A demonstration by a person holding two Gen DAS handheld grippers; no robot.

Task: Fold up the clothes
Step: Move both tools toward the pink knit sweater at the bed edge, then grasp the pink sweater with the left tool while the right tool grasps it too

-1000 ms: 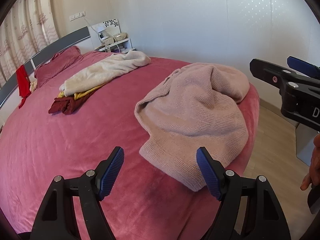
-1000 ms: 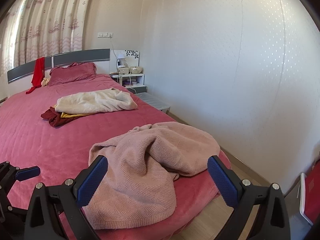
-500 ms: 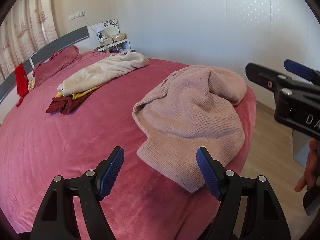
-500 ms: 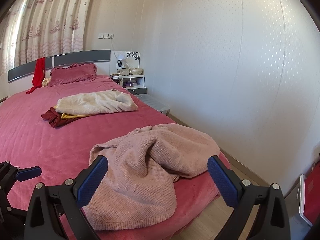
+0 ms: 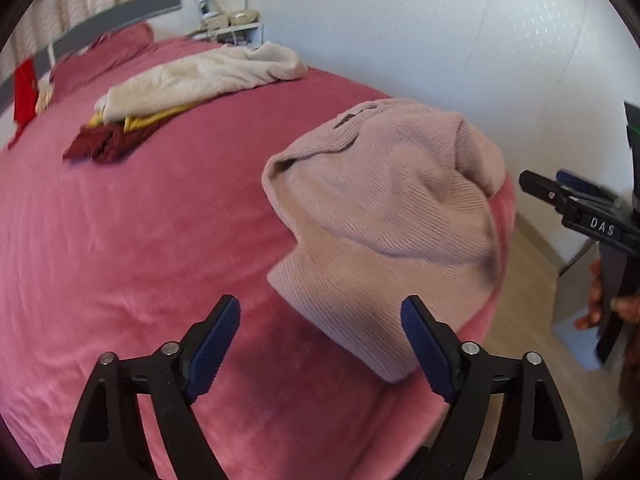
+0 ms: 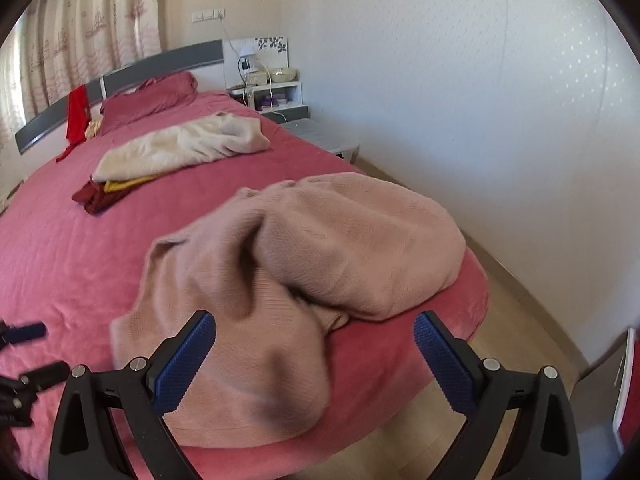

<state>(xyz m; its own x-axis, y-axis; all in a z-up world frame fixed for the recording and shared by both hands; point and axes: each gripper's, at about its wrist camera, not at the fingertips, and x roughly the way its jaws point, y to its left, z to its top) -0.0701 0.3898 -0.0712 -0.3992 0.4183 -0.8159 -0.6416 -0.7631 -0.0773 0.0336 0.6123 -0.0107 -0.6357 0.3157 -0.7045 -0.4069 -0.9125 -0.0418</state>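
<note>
From the left wrist view, the left gripper hangs above a pink bed with its two blue-padded fingers spread wide and nothing between them. A crumpled pale pink sweater lies bunched at the near right corner of the bed, its lower edge reaching down between the blue pads in the picture but not touching them. Farther up the bed sits a pile of clothes: a cream garment draped over a yellow one and a dark red one. At the right edge, over the wooden floor, part of the right gripper shows, held by a hand; whether it is spread cannot be told from here. From the right wrist view, the right gripper hovers over the same corner, its fingers also spread wide and holding nothing. The sweater lies just beyond and beneath them, one part heaped toward the bed's rounded edge, another part spilling flat toward the near side. The cream garment and the clothes under it lie well apart from the sweater, nearer a pink pillow and a grey headboard, where a red cloth hangs. A nightstand stands by the white wall, and patterned curtains hang at the left. The tips of the left gripper poke in at the lower left.
</note>
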